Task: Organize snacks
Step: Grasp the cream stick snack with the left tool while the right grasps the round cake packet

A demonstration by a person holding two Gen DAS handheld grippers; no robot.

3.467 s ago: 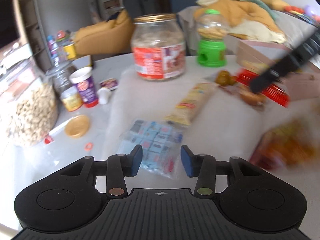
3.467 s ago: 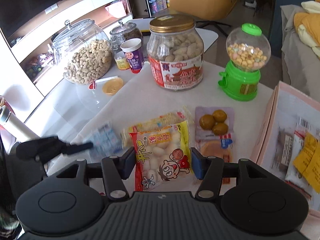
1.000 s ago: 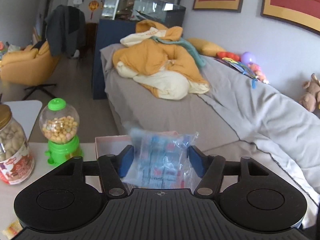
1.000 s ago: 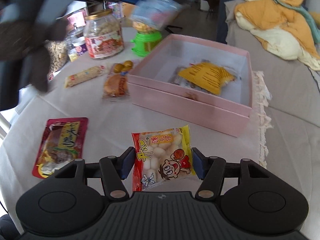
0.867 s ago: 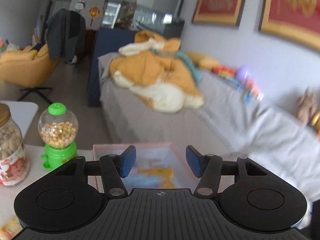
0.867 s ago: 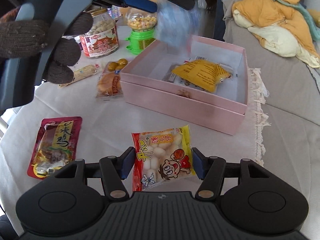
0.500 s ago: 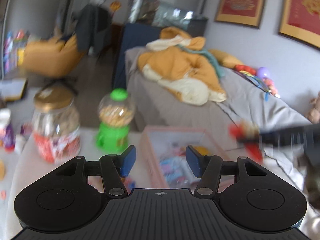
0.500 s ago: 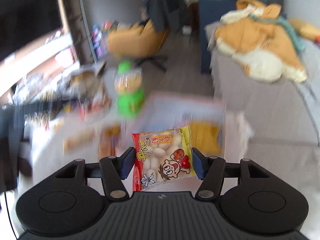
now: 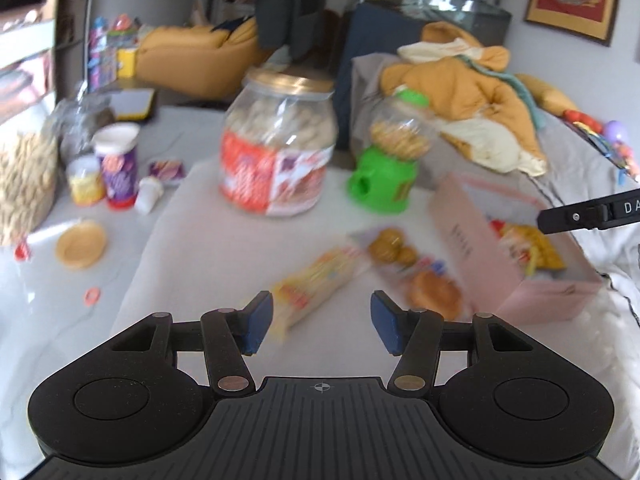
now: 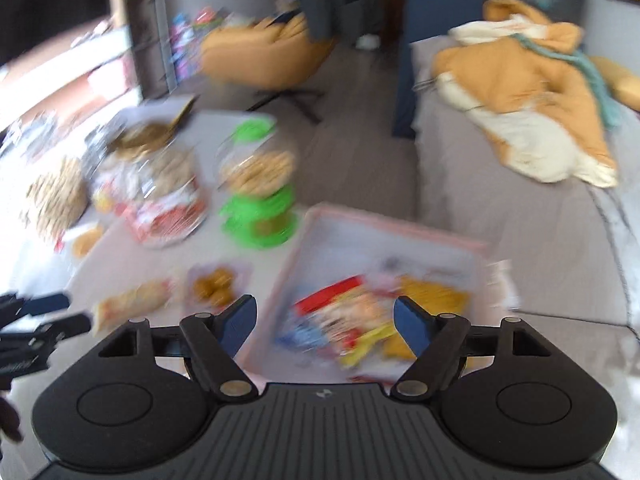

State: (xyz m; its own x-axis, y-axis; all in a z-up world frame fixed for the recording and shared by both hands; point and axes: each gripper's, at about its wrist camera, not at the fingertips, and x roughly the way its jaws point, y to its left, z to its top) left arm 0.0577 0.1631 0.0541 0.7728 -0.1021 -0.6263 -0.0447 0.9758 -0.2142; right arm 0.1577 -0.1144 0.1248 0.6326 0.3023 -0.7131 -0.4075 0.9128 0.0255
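Since half a second back: yellow-and-red snack packet (image 10: 348,320) gone from between the right gripper (image 10: 325,320) fingers, now lying blurred in the pink box (image 10: 384,232) on top of the other packets; right jaws just been opening, now spread wide with nothing between them, hanging over the near end of the box. Blue-and-white packet carried by the left gripper (image 9: 322,322) a second ago also in the box — blue patch visible at the packet pile's left edge in the right wrist view. Left jaws just been closing a little yet standing apart, empty; left wrist view swung from the box back over the white tablecloth (image 9: 224,264).

Ahead of the left fingers: long yellow biscuit pack (image 9: 316,284) lying diagonally on the cloth, just beyond the left pad; clear packet with round brown snacks (image 9: 404,264) beside it, close against the box wall. Farther back — big labelled jar with gold lid (image 9: 278,148), green candy dispenser (image 9: 390,160) to its right; purple cup (image 9: 118,164) and glass peanut jar (image 9: 24,176) off to the left. Right gripper's arm poking in from the right edge of the left view, above the box. Heavy motion blur in both views; packet print unreadable.
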